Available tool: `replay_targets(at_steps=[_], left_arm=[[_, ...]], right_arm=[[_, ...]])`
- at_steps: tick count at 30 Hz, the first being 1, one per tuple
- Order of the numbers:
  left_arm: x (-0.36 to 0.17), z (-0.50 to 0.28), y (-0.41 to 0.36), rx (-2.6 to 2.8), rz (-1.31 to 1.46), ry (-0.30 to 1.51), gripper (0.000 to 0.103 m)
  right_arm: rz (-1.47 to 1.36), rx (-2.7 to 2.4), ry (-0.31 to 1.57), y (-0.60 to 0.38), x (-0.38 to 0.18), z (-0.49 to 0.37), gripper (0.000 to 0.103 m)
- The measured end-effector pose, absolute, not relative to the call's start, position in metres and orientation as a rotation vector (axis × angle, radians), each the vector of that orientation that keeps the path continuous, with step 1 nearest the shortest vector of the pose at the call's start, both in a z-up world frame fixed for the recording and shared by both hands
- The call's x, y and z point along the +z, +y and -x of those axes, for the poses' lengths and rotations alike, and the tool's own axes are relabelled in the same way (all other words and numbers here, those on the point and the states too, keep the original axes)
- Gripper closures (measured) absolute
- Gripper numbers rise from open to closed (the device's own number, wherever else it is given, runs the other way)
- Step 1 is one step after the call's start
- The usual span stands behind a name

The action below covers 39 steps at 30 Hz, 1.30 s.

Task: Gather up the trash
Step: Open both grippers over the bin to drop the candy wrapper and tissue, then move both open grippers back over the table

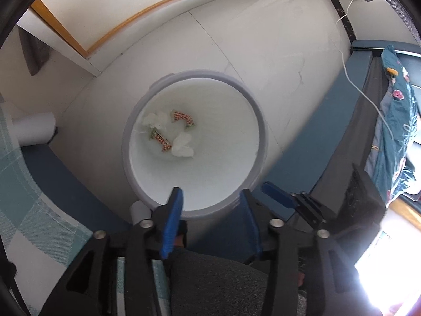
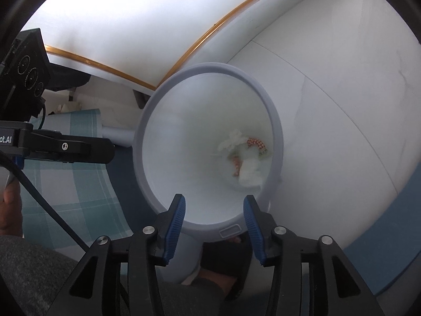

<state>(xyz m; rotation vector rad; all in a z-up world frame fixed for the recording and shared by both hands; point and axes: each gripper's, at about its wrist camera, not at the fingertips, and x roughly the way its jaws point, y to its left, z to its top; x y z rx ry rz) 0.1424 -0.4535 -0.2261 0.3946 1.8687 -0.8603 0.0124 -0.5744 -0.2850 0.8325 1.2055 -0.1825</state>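
Both the left gripper (image 1: 211,200) and right gripper (image 2: 214,205) hang over the near rim of the bin (image 1: 259,121), fingers apart and empty, wrappers (image 1: 181,118) lying at its bottom.

White bin (image 1: 259,121) stands on pale floor (image 1: 276,52).

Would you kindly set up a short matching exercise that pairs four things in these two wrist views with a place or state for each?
Things:
1. left claw
2. crumpled tissues
3. white cable
4. checked cloth

Places or states:
A. at the bottom of the waste bin
B. open and empty above the bin's near rim
C. trailing down from a wall socket along the bed edge
D. spread over the surface beside the bin

Pairs: 1-B, 2-A, 3-C, 4-D
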Motion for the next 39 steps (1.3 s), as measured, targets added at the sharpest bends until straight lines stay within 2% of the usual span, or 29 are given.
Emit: replay_targets(at_steps=[12,16,20,24,26,30,35,39], left_arm=[[-0.187,-0.138,-0.425,-0.794,-0.378,1.708,0.054],[-0.148,-0.131,-0.412,-0.791,-0.349,1.563,0.054],[-0.11,-0.124,-0.397,-0.793,-0.307,1.424,0.054],[-0.076,-0.122,-0.372,-0.742,-0.271,1.295,0.046],[-0.059,-0.123,-0.355,-0.723,-0.231,1.245,0.046],[-0.03,-0.121,-0.314,-0.654,-0.16,1.149,0.044],[0.007,-0.11,-0.255,-0.559,-0.113,0.998,0.03],[0.028,-0.103,-0.201,-0.487,-0.025,0.928,0.028]], right_arm=[[-0.764,-0.257,1.06,-0.589,-0.228,0.005,0.053],[-0.652,-0.302,0.969,-0.584,-0.188,0.01,0.053],[-0.605,-0.318,0.871,-0.58,-0.15,0.015,0.047],[-0.542,-0.318,0.784,-0.57,-0.11,0.021,0.045],[-0.502,-0.31,0.74,-0.561,-0.087,0.024,0.041],[-0.439,-0.283,0.676,-0.539,-0.053,0.026,0.04],[-0.384,-0.205,0.578,-0.498,-0.008,0.029,0.036],[-0.316,-0.124,0.509,-0.457,0.023,0.032,0.033]])
